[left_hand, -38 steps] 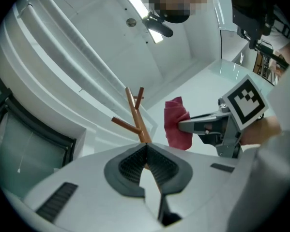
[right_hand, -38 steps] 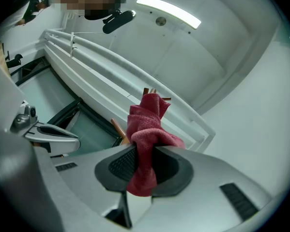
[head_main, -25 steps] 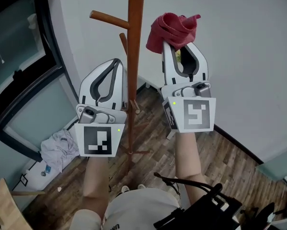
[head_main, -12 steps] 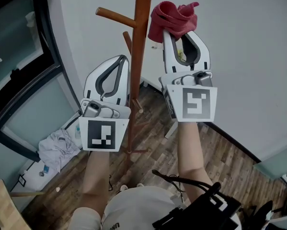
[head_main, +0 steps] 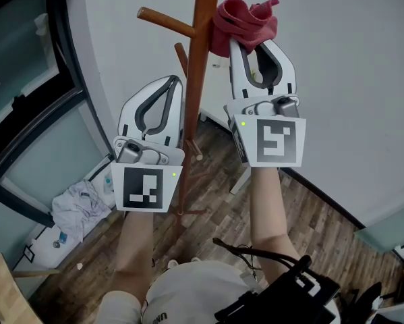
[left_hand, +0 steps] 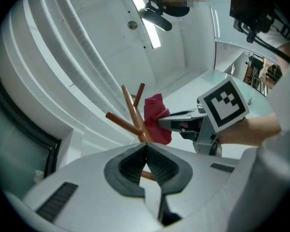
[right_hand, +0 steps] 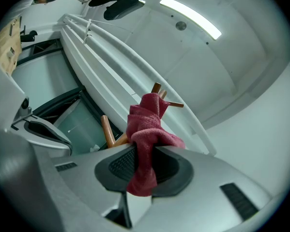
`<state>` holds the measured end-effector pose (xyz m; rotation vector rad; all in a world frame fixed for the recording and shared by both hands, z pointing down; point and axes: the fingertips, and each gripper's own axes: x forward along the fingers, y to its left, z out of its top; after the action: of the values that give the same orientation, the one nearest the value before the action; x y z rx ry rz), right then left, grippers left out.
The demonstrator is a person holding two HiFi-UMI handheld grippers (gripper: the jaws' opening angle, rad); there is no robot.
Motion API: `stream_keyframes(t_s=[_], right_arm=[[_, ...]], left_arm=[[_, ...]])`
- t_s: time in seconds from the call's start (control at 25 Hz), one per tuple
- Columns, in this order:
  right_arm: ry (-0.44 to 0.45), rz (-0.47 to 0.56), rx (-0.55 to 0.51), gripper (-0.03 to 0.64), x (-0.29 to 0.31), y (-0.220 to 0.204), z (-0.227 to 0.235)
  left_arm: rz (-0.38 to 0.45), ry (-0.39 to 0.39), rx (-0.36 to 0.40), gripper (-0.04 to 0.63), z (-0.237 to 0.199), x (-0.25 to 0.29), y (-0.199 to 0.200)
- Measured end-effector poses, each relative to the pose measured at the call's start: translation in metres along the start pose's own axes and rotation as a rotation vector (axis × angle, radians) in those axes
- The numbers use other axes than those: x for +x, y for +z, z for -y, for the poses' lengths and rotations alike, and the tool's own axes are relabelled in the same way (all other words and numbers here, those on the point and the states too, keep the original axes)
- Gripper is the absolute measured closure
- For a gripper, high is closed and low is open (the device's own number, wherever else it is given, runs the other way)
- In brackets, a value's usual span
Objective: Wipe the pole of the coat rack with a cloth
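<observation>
R gripper [head_main: 254, 44], jaws clamped on red cloth [head_main: 245, 20], has closed in over the last sec so cloth now appears to touch rt side of coat-rack pole [head_main: 199, 73] up high; L gripper [head_main: 170, 81] shut, empty, just beside pole lower down, so wipe stroke prob. about to start.

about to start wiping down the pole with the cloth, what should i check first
1. Grip on the cloth: ok. The right gripper has its jaws shut on it.
2. Cloth against the pole: ok in the head view, where its edge meets the pole. Pressure: cannot tell.
3. Is the left gripper clear of the pole: cannot tell. Its jaws are together, close beside the pole and below the cloth.
4. Pegs in the way: ok. The upper peg branches off on the side away from the cloth.
</observation>
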<state>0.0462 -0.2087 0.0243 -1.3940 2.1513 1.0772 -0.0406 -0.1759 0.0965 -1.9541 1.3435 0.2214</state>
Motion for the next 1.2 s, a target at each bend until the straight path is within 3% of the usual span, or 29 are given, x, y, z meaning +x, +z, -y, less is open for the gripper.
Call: stream_keyframes(t_s=[0.08, 0.24, 0.56, 0.72, 0.88, 1.08, 1.2], right_arm=[[0.006, 0.016, 0.001, 0.538, 0.001, 0.004, -0.002], [0.031, 0.003, 0.006, 0.538, 0.005, 0.007, -0.012], [0.046, -0.012, 0.003, 0.538, 0.000, 0.002, -0.020], [0.050, -0.021, 0.006, 0.538, -0.004, -0.002, -0.023], [0.052, -0.026, 0.006, 0.538, -0.008, -0.005, -0.025], [0.054, -0.044, 0.011, 0.538, -0.013, -0.011, -0.028], [0.056, -0.046, 0.013, 0.538, -0.016, -0.013, -0.031]], left_arm=[[0.001, 0.008, -0.031, 0.581, 0.001, 0.000, -0.001], [-0.017, -0.030, 0.047, 0.581, 0.005, 0.002, -0.005], [-0.031, -0.033, 0.050, 0.581, 0.006, 0.000, -0.008], [-0.016, 0.029, -0.099, 0.581, 0.003, -0.005, -0.012], [-0.040, 0.000, -0.022, 0.581, 0.004, -0.008, -0.016], [-0.038, 0.032, -0.097, 0.581, 0.002, -0.010, -0.020], [-0.054, 0.002, -0.022, 0.581, 0.003, -0.013, -0.021]])
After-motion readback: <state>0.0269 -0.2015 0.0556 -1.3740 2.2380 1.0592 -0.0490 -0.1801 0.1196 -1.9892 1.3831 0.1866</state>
